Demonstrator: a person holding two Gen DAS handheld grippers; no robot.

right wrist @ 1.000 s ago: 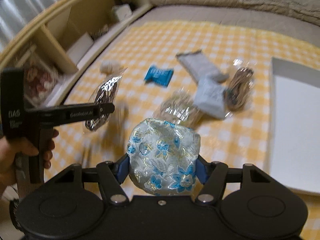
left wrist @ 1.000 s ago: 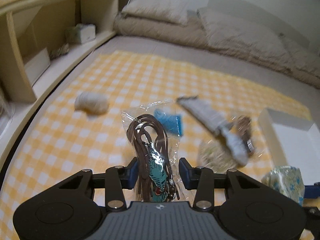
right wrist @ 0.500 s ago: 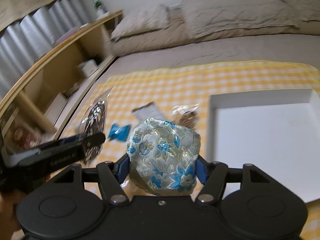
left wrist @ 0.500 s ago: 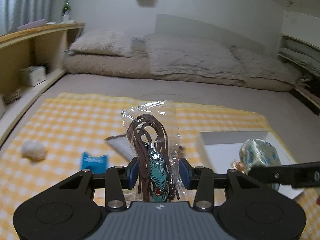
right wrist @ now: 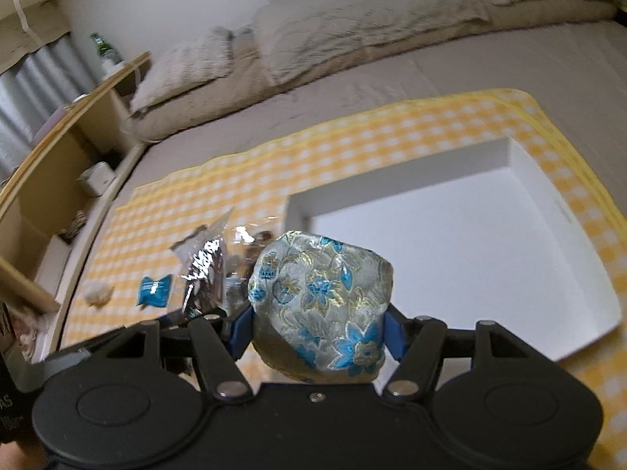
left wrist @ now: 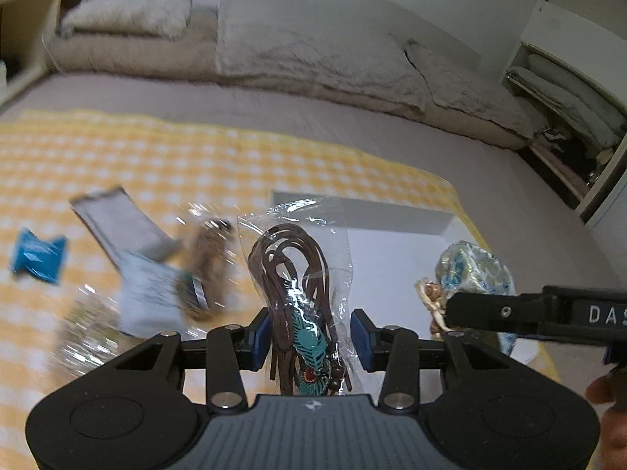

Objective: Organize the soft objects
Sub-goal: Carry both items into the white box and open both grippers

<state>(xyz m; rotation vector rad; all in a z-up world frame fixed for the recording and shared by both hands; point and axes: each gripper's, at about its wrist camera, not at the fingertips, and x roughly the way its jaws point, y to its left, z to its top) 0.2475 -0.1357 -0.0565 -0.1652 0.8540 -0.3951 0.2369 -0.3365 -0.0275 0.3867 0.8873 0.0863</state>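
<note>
1. The bed (right wrist: 490, 90) carries a yellow checked cloth (right wrist: 352, 145) with a shallow white tray (right wrist: 525, 164) on it.
2. The right tongs (right wrist: 317, 323) are closed on a blue-flowered brocade pouch (right wrist: 321, 297), held in the air at the tray's near edge.
3. The left tongs (left wrist: 311, 335) pinch a clear bag with a brown cord necklace (left wrist: 301, 274), also airborne, facing the tray.
4. A grey packet (left wrist: 117, 223), a blue wrapper (left wrist: 37, 254) and other bagged items lie loose on the cloth.
5. This looks like the carry step; next, lower each item into the tray and open up.
</note>
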